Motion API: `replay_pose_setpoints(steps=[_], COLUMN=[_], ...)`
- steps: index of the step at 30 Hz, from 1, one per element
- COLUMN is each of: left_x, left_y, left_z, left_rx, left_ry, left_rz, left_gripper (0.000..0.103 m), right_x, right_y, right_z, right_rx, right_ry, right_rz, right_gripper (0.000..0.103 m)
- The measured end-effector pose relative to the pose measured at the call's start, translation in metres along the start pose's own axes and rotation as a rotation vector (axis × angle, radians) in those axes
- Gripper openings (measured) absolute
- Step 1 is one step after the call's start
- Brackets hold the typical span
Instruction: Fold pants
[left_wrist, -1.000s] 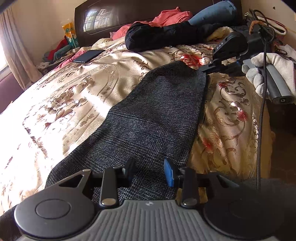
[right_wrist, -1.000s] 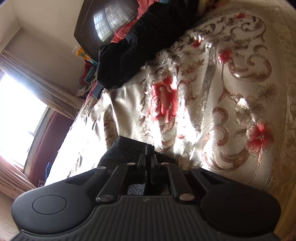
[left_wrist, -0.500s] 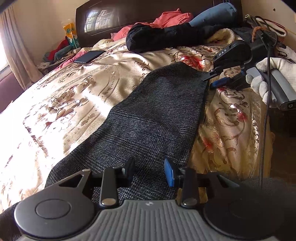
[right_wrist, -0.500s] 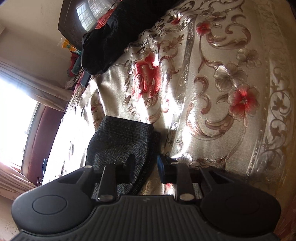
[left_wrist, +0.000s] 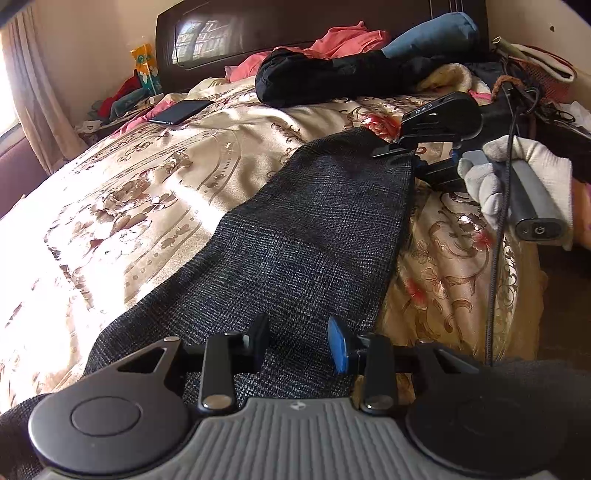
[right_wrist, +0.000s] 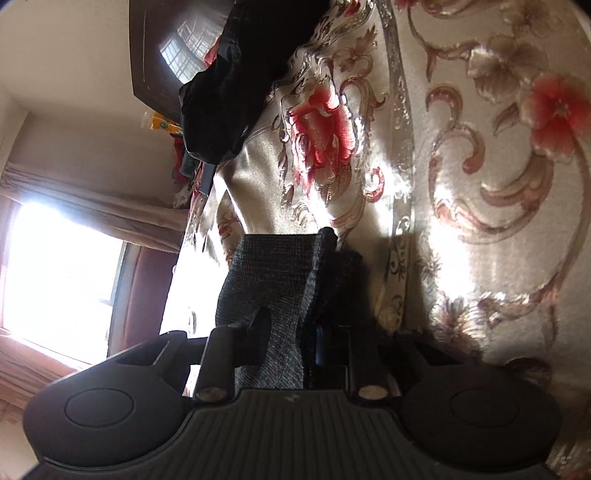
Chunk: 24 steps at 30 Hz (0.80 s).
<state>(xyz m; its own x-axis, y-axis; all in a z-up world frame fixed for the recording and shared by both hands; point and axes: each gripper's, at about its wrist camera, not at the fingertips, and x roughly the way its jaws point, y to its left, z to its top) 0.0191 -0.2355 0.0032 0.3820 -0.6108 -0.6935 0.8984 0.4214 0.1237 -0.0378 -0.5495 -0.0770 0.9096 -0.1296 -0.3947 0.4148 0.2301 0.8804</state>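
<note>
- Phone (left_wrist: 181, 111) + clothes pile (left_wrist: 122, 99) sit far left on the bed (left_wrist: 110, 206), well apart from the pants. Not in the way.
- Pants (left_wrist: 295, 240) lie long and flat down the bed, near its right edge. Soft, floppy, prob. light; will sag if held at one spot, so grab corners at both ends.
- Left gripper (left_wrist: 297, 343) is released, jaws wide, just over the near end of the pants.
- Black bundle (left_wrist: 332, 79) lies past the far end, near the fold path.
- Right gripper (right_wrist: 291, 339) is at the far corner, cloth between its jaws, not clenched yet I think. Its cable (left_wrist: 498, 240) hangs beside the pants.
</note>
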Motion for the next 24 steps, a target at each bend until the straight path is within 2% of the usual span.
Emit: replay_pose_setpoints(steps=[4, 6, 7, 9, 10, 11, 12, 13, 14, 15, 18, 21, 24], left_x=[0.002, -0.002, -0.005, -0.01, -0.009, -0.005, 0.002, 0.007, 0.009, 0.007, 0.002, 0.0, -0.007], left_y=[0.0, -0.001, -0.002, -0.004, -0.004, -0.005, -0.005, -0.005, -0.005, -0.008, -0.01, -0.01, -0.006], left_z=[0.003, 0.006, 0.009, 0.013, 0.014, 0.013, 0.011, 0.008, 0.005, 0.003, -0.001, -0.002, -0.001], left_rx=[-0.002, 0.008, 0.017, 0.026, 0.032, 0.033, 0.021, 0.008, -0.002, 0.006, 0.006, 0.018, -0.011], left_ry=[0.011, 0.0, -0.022, -0.052, -0.047, -0.031, 0.005, 0.03, 0.031, 0.019, 0.012, 0.007, -0.017], left_rz=[0.002, 0.014, 0.025, 0.03, 0.029, 0.028, 0.017, 0.001, -0.006, -0.005, -0.022, -0.012, 0.027], left_gripper=[0.049, 0.049, 0.049, 0.049, 0.049, 0.049, 0.05, 0.05, 0.05, 0.05, 0.05, 0.051, 0.051], right_x=[0.018, 0.012, -0.002, -0.03, -0.036, -0.039, -0.031, -0.019, -0.011, -0.015, -0.032, -0.012, -0.005], right_y=[0.008, 0.021, 0.043, 0.082, 0.087, 0.084, 0.073, 0.055, 0.032, 0.02, 0.015, 0.008, 0.016], right_z=[-0.002, 0.007, 0.01, 0.009, 0.008, 0.006, 0.007, 0.011, 0.014, 0.013, 0.004, 0.006, 0.005], right_rx=[0.019, 0.07, 0.01, -0.17, -0.207, -0.229, -0.23, -0.197, -0.102, -0.061, -0.101, -0.056, -0.1], right_ry=[0.018, 0.029, 0.008, -0.06, -0.076, -0.09, -0.078, -0.03, 0.025, 0.029, -0.041, 0.038, 0.037], right_rz=[0.013, 0.089, 0.161, 0.245, 0.256, 0.226, 0.14, 0.012, -0.113, -0.104, -0.059, -0.053, -0.073], right_gripper=[0.008, 0.008, 0.007, 0.007, 0.005, 0.006, 0.006, 0.007, 0.008, 0.008, 0.009, 0.011, 0.01])
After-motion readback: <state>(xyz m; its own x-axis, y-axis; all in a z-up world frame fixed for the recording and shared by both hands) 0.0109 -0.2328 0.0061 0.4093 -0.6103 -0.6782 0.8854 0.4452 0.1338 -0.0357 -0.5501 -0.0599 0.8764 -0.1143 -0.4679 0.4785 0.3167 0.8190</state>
